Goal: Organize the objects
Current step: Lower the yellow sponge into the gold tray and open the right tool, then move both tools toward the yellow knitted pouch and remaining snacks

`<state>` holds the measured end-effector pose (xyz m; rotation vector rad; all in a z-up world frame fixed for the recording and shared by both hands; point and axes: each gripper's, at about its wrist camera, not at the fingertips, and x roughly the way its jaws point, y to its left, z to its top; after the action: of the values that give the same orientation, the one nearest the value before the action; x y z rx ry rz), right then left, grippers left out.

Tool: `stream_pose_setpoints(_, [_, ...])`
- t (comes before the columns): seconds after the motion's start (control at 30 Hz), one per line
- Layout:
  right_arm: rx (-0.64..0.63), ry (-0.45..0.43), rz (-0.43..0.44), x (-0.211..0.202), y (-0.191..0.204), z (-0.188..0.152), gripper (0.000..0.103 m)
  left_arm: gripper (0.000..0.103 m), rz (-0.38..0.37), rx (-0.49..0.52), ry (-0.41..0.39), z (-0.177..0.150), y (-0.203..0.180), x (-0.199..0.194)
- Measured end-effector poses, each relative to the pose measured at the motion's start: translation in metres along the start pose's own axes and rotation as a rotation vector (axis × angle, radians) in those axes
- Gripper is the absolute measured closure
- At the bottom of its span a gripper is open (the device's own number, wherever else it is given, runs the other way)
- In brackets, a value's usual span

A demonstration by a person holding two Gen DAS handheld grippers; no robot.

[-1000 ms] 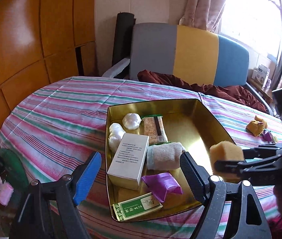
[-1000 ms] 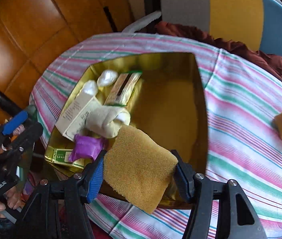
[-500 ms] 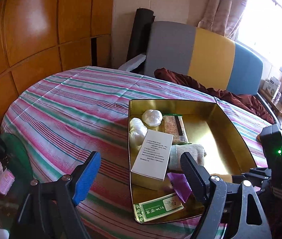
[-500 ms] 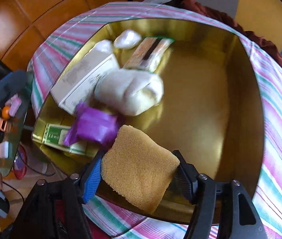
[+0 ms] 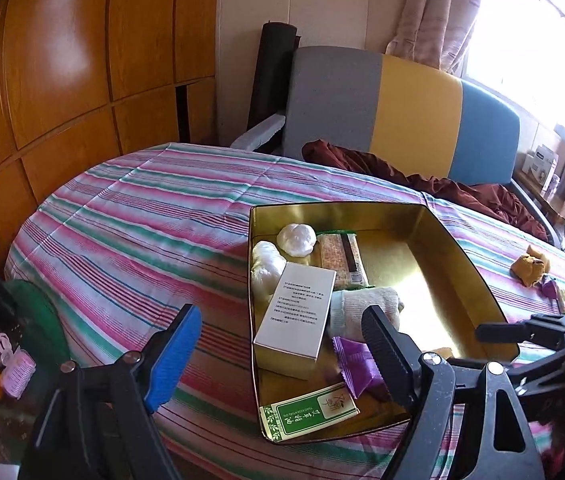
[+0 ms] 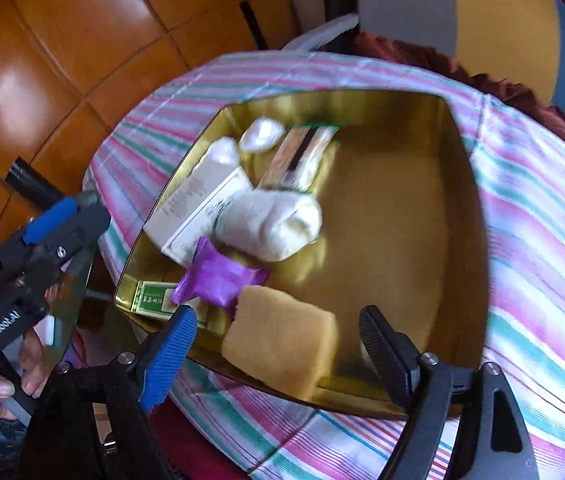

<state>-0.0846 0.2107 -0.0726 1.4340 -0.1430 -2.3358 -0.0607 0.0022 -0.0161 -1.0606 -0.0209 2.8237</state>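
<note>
My right gripper [image 6: 270, 348] is released, the sponge [image 6: 280, 340] lying in the gold tin [image 6: 470, 184]'s near corner, left gripper [image 5: 278, 344] spread empty; next I fetch the bedspread's [image 5: 154, 216] yellow lump [image 5: 528, 266]

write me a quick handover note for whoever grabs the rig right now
Right tongs: open, nothing gripped; the yellow sponge sits between the fingers at the near edge of the gold tin.
Left tongs: open, empty, hanging over the striped cloth beside the tin.
In the tin: white box, rolled sock, purple packet, green box, among others.
Left: the tan cloth lump and small purple item lie outside the tin.
</note>
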Motion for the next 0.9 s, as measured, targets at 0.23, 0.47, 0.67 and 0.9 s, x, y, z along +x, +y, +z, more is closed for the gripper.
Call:
stream_pose_setpoints(0.23, [0.066, -0.084, -0.094, -0.04, -0.03, -0.004, 0.018, 0.02, -0.027, 0.057, -0.015, 0.004, -0.02, -0.008])
stream_pose_setpoints(0.47, [0.177, -0.137, -0.174, -0.071, -0.085, -0.014, 0.018, 0.02, -0.074, 0.117, -0.002, 0.006, -0.05, -0.009])
stream_pose_setpoints(0.67, [0.24, -0.172, -0.278, -0.101, -0.136, -0.022, 0.018, 0.02, -0.103, 0.178, 0.009, 0.005, -0.078, -0.009])
stream_pose_setpoints(0.9, [0.411, -0.286, -0.454, -0.15, -0.219, -0.032, 0.018, 0.02, -0.154, 0.24, 0.017, 0.009, -0.112, -0.005])
